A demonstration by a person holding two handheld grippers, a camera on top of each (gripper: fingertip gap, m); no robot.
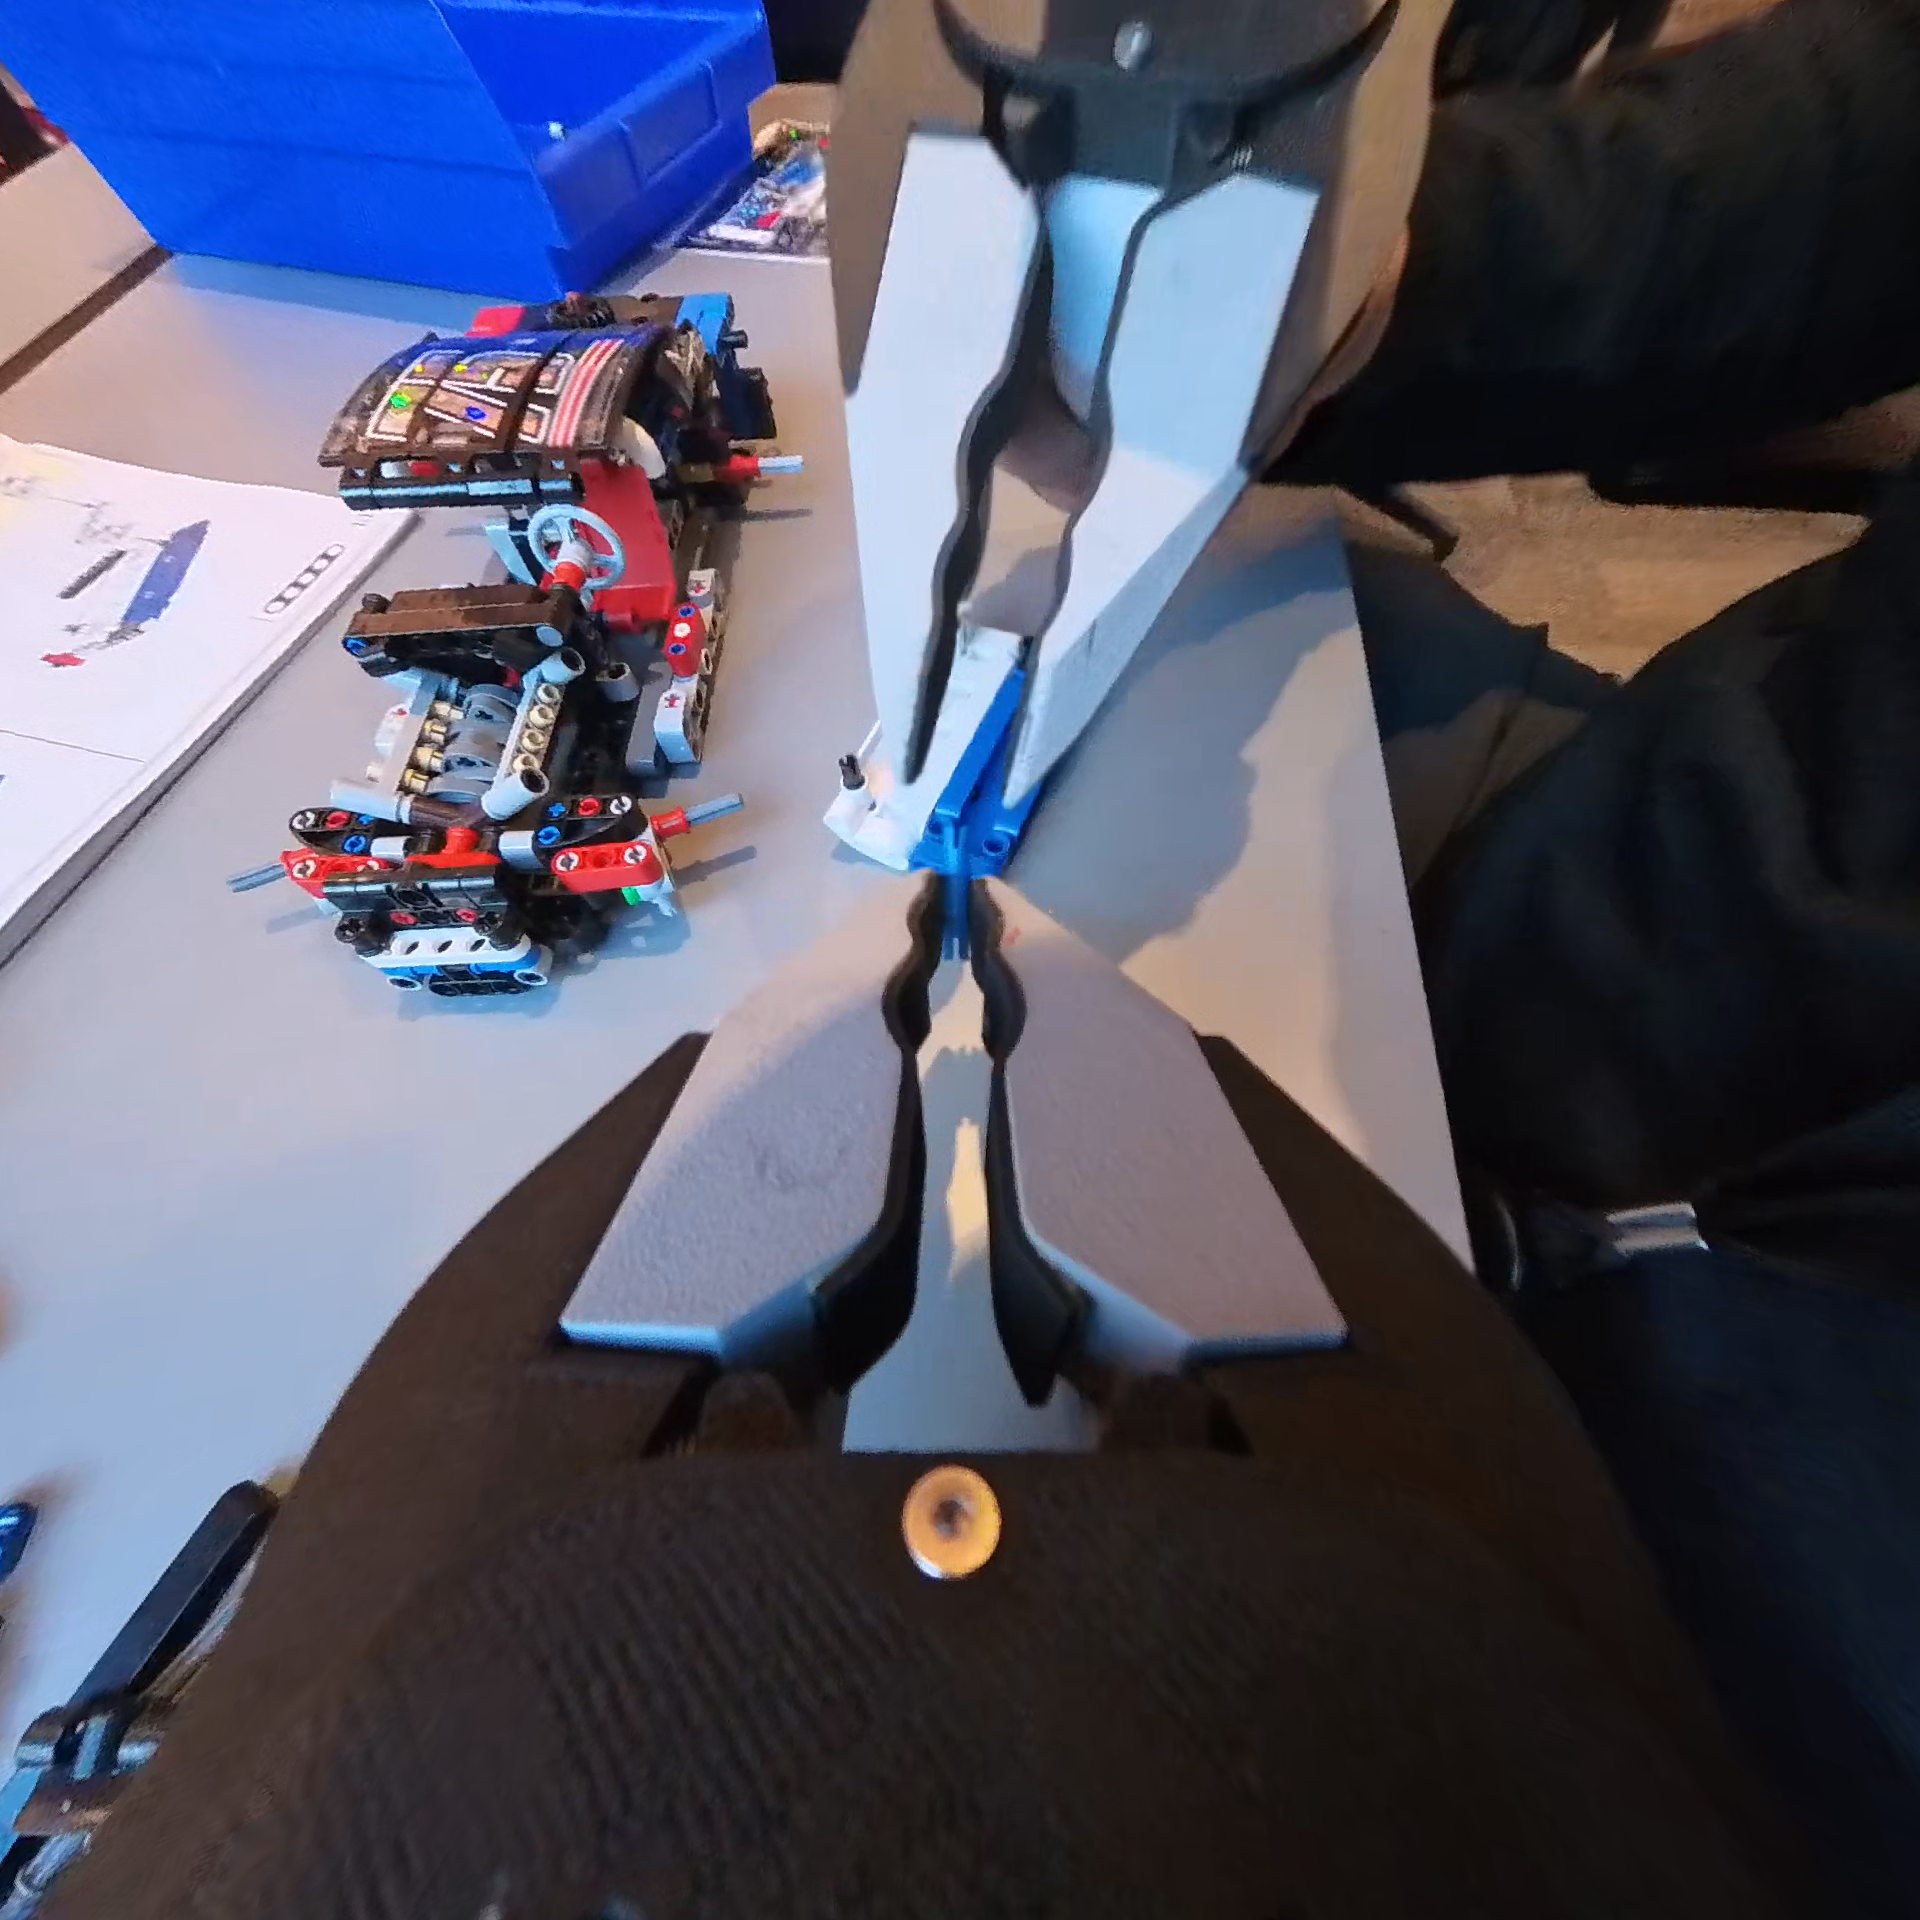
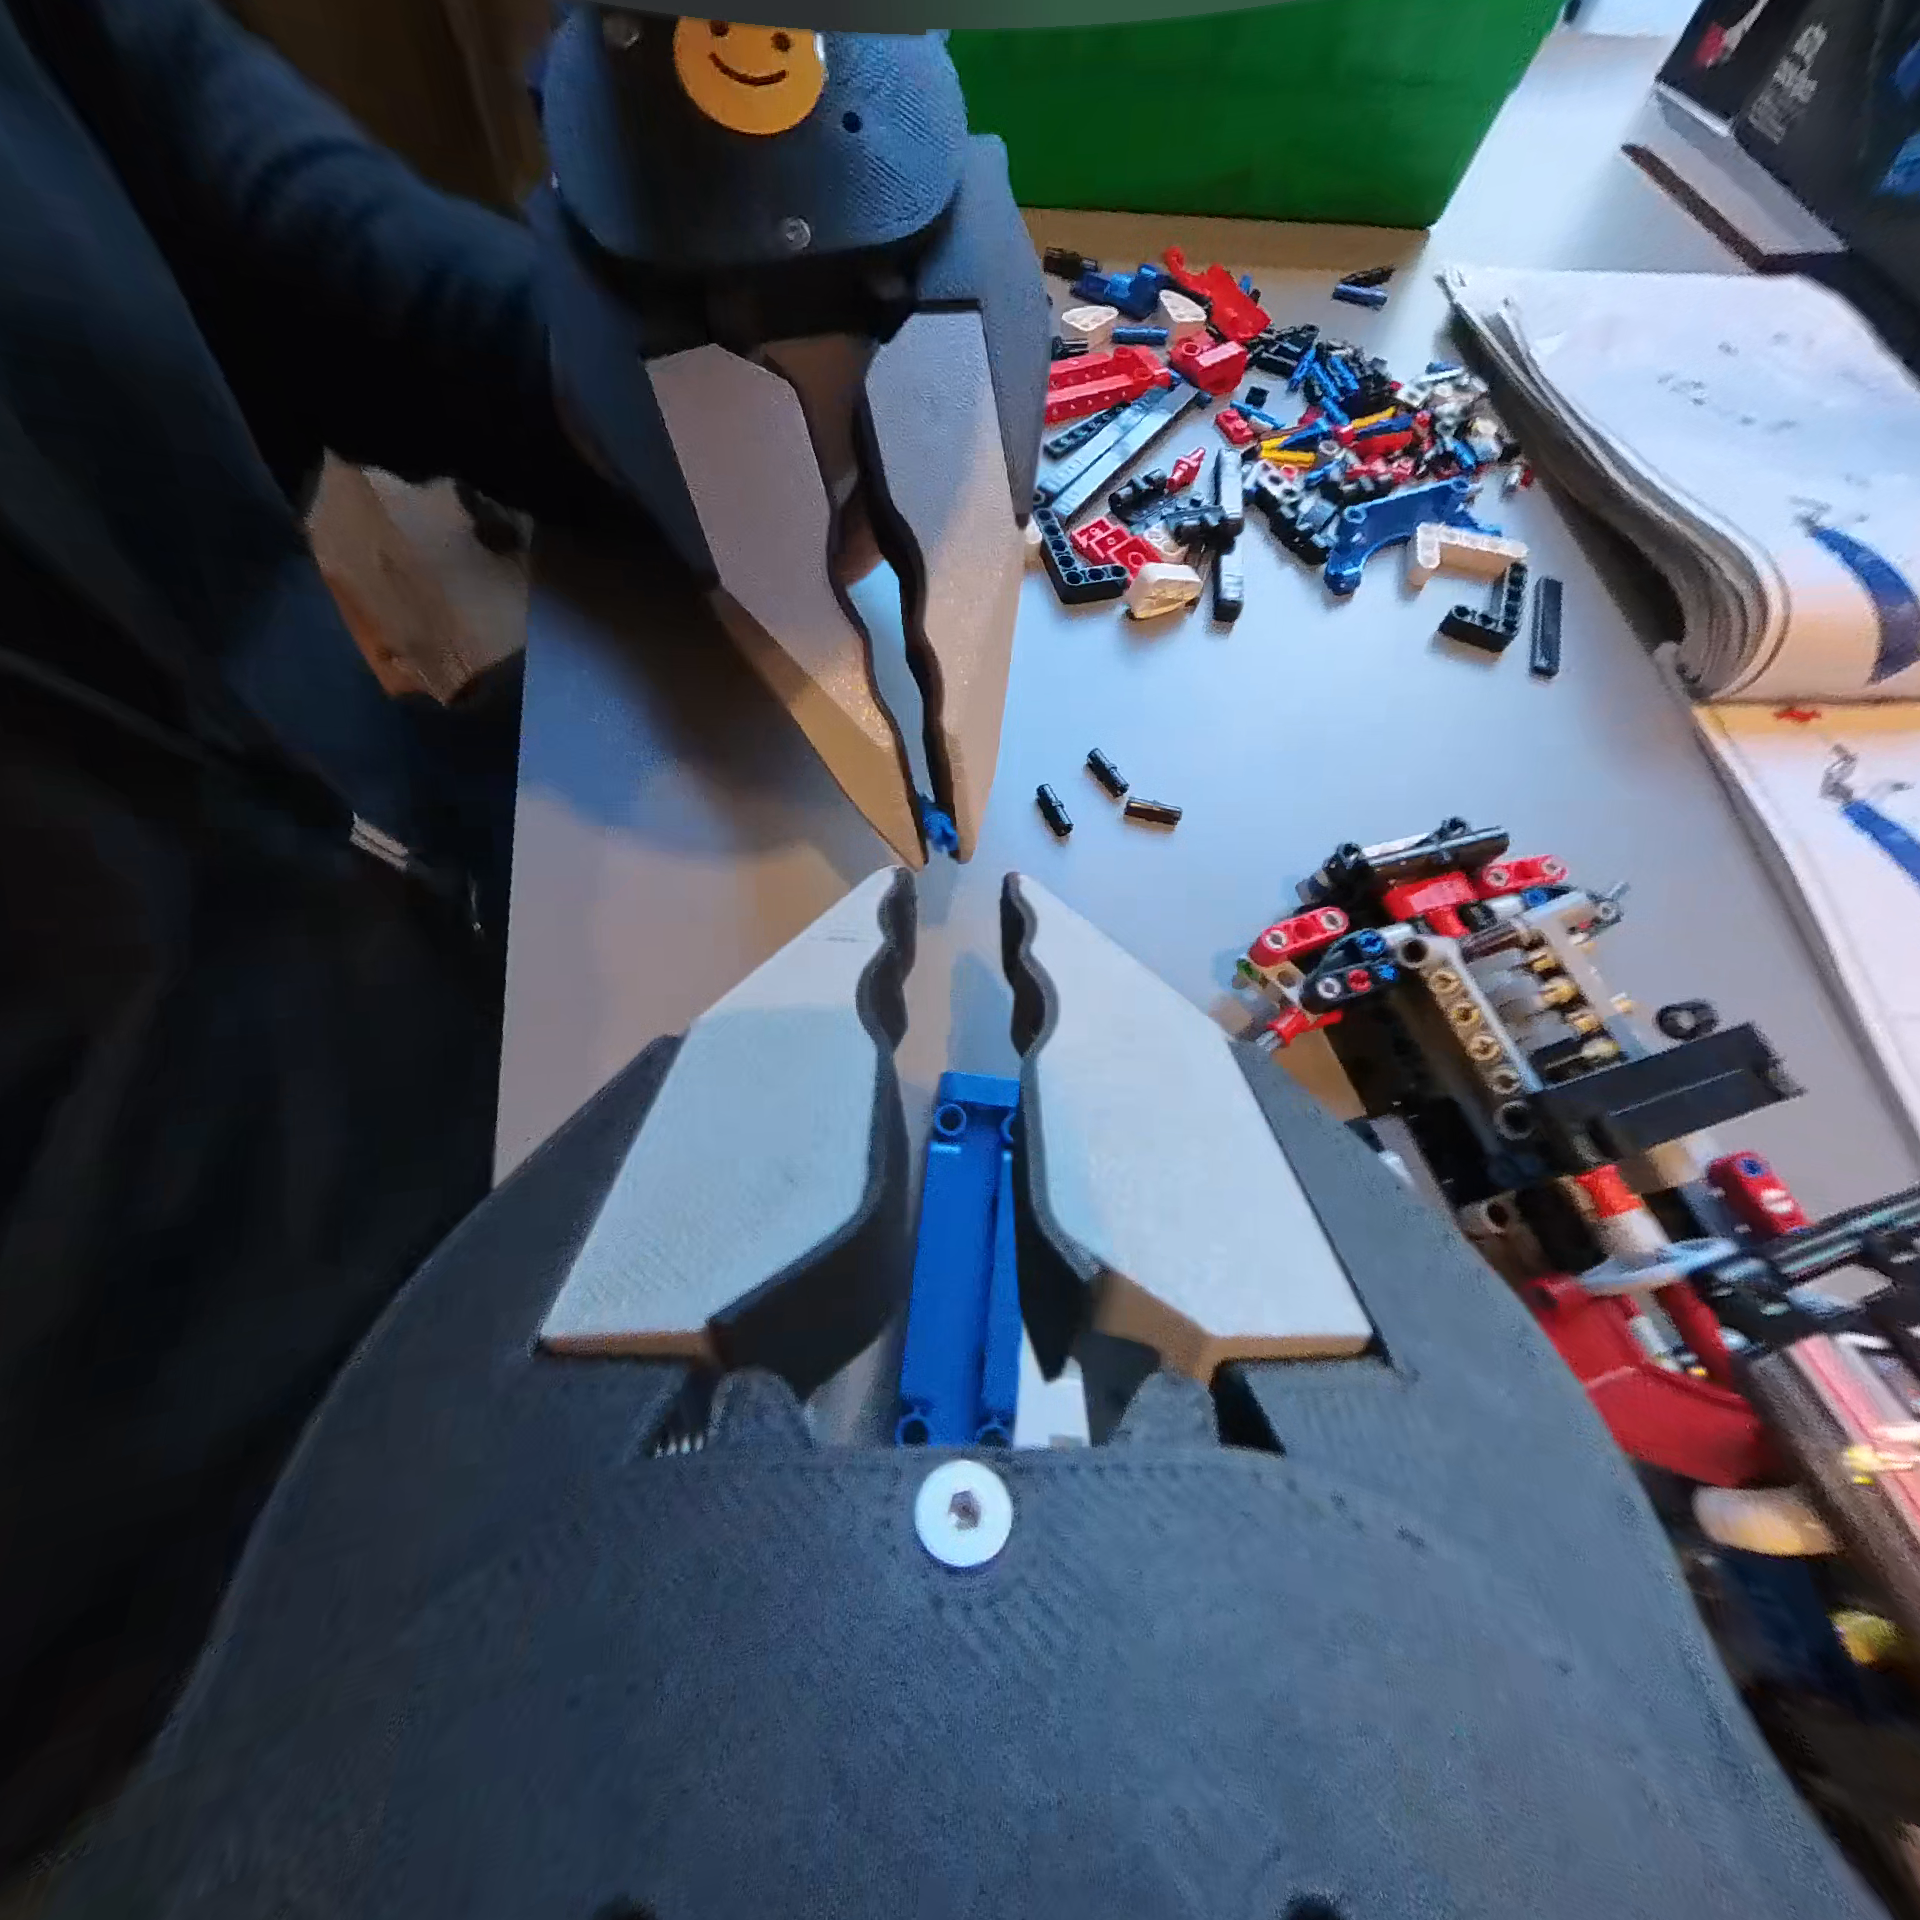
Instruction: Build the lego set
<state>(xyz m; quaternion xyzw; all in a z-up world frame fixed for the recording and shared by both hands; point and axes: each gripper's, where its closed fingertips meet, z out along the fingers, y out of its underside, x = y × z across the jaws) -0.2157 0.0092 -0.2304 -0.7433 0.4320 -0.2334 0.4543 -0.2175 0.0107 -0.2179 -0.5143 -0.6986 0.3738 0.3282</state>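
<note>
My left gripper is shut on a small blue pin, held at its fingertips. My right gripper is shut on a long blue and white panel that sits deep between its fingers. In the left wrist view the right gripper comes in from above and the panel's blue end with its holes faces the pin, almost touching it. In the right wrist view the left gripper holds the pin just beyond my fingertips. The part-built car lies on the grey table, to the left.
A pile of loose pieces and three black pins lie behind the grippers. An open instruction booklet, a blue bin and a green bin stand around. The table edge and a person in dark clothes are close by. The grippers are tip to tip, or close to it.
</note>
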